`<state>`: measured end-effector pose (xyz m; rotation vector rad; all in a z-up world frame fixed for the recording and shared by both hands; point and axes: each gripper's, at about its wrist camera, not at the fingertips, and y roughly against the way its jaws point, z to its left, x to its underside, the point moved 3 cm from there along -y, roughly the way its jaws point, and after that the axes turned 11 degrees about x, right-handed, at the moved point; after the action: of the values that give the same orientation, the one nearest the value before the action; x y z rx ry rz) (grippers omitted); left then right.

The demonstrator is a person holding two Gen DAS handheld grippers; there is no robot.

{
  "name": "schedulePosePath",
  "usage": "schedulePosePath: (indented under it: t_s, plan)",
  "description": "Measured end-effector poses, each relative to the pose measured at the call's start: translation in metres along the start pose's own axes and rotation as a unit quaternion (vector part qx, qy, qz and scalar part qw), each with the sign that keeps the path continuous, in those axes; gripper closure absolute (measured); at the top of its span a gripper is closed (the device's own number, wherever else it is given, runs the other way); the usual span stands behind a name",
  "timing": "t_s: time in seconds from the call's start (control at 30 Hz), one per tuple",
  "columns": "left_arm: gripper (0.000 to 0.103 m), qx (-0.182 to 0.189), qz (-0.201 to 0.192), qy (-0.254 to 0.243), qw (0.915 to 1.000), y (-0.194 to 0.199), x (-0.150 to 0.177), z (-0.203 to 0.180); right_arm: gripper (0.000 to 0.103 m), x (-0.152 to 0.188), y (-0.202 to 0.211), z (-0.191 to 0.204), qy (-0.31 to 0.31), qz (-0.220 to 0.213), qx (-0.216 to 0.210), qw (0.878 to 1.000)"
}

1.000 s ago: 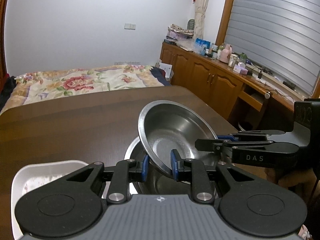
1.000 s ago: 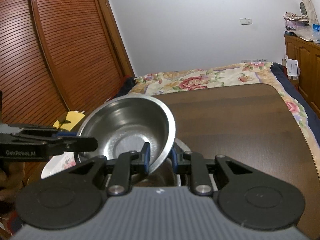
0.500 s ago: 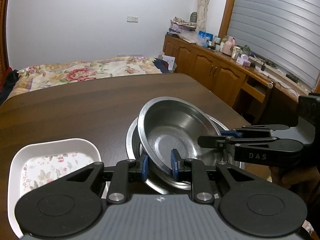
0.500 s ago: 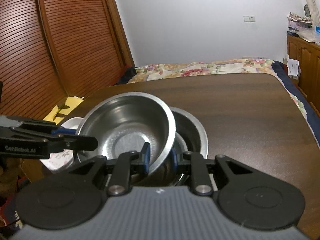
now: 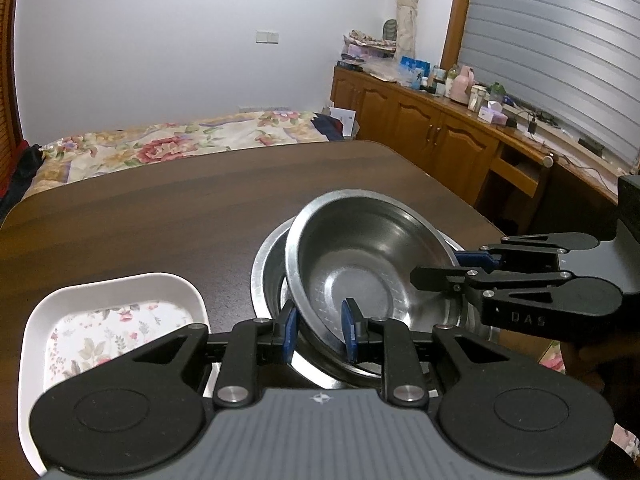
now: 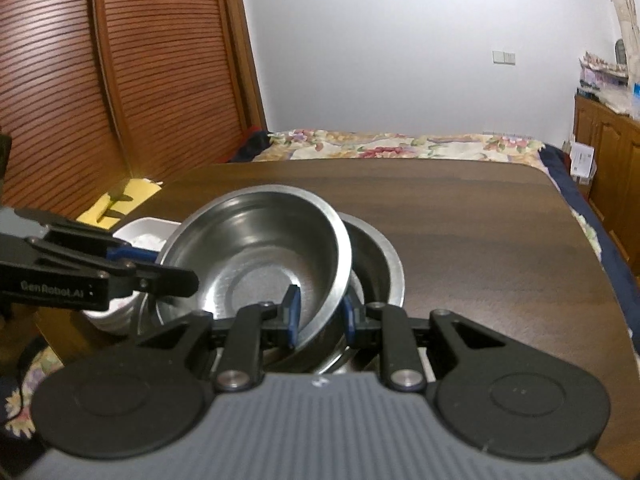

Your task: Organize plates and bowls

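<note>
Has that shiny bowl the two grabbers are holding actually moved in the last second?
Yes. The upper steel bowl has come down toward the larger steel bowl on the wooden table, and now sits partly nested inside it.

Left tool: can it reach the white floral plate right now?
Probably not yet. The left tool grips the upper steel bowl by its rim, and so does the right tool. The white floral plate lies uncovered to its left, so release the bowl first.

Both wrist views look closely (from opposite sides) at one steel bowl (image 5: 360, 264).
</note>
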<state>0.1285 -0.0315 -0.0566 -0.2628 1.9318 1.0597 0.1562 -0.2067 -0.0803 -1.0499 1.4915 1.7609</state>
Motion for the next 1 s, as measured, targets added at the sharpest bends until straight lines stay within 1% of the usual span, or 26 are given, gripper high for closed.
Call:
schedulePosePath:
  t_s: [0.27, 0.5, 0.57, 0.67, 0.73, 0.8, 0.87, 0.93, 0.97, 1.0]
  plan:
    - [0.078, -0.002, -0.011, 0.009, 0.9999, 0.002, 0.003, 0.004, 0.079, -0.003, 0.003, 0.003, 0.041, -0.011, 0.026, 0.999]
    - [0.078, -0.001, -0.036, 0.018, 0.9992, 0.012, 0.001, 0.007, 0.079, -0.004, 0.003, -0.001, 0.037, -0.016, 0.026, 0.999]
    - [0.075, -0.007, -0.045, 0.015, 0.9989, 0.015, -0.001, 0.005, 0.079, -0.005, 0.005, -0.004, 0.030, -0.020, 0.024, 0.999]
    - [0.061, -0.015, -0.058, 0.014, 0.9981, 0.017, -0.002, 0.005, 0.079, -0.005, 0.008, -0.007, 0.016, -0.029, 0.023, 0.999]
    - [0.044, -0.023, -0.068, 0.013, 0.9974, 0.016, -0.002, 0.006, 0.079, -0.006, 0.011, -0.009, 0.006, -0.037, 0.024, 0.999]
    - [0.037, -0.032, -0.077, 0.014, 0.9964, 0.015, -0.001, 0.008, 0.079, -0.006, 0.013, -0.011, -0.004, -0.048, 0.026, 0.999]
    - [0.033, -0.041, -0.082, 0.014, 0.9957, 0.011, 0.001, 0.008, 0.070, -0.006, 0.014, -0.013, -0.010, -0.058, 0.028, 0.998]
    - [0.022, -0.045, -0.086, 0.019, 0.9951, 0.007, 0.004, 0.009, 0.056, -0.005, 0.014, -0.015, -0.016, -0.069, 0.033, 0.997]
    - [0.021, -0.046, -0.088, 0.021, 0.9948, 0.005, 0.007, 0.009, 0.052, -0.004, 0.013, -0.016, -0.017, -0.075, 0.035, 0.996]
    - [0.018, -0.048, -0.089, 0.023, 0.9946, 0.004, 0.009, 0.009, 0.043, -0.003, 0.012, -0.016, -0.019, -0.079, 0.038, 0.996]
